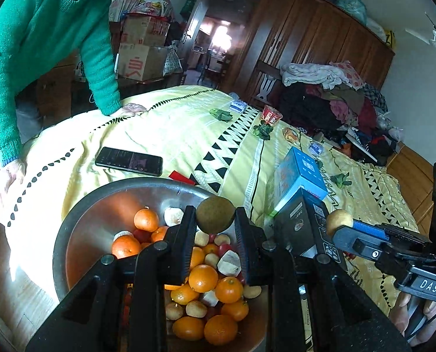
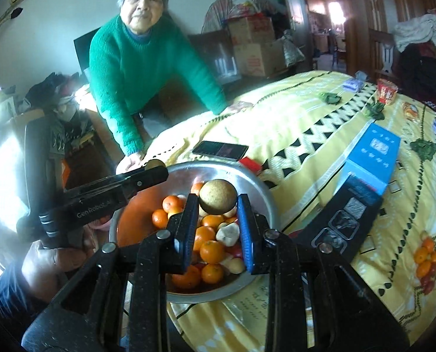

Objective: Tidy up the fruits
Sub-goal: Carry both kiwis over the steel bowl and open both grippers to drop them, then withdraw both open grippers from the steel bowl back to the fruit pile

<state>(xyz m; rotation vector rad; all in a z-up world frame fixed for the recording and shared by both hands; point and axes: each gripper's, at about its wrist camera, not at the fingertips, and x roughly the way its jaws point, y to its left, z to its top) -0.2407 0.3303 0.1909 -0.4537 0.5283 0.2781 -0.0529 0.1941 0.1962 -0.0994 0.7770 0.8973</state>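
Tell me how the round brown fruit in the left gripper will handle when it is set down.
The brown fruit looks nearly spherical, so it will probably roll on the yellow cloth. The left gripper pinches it only by its sides, so it may slip out. It looks small and its skin matte, so likely light and not slippery.

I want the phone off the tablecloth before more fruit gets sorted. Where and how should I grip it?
The phone lies flat, screen up, beyond the metal bowl, so there is nothing to grab from above. I would come in low from its free side, jaws across the narrow width, pinching the long edges near the middle. Both grippers hold fruit now.
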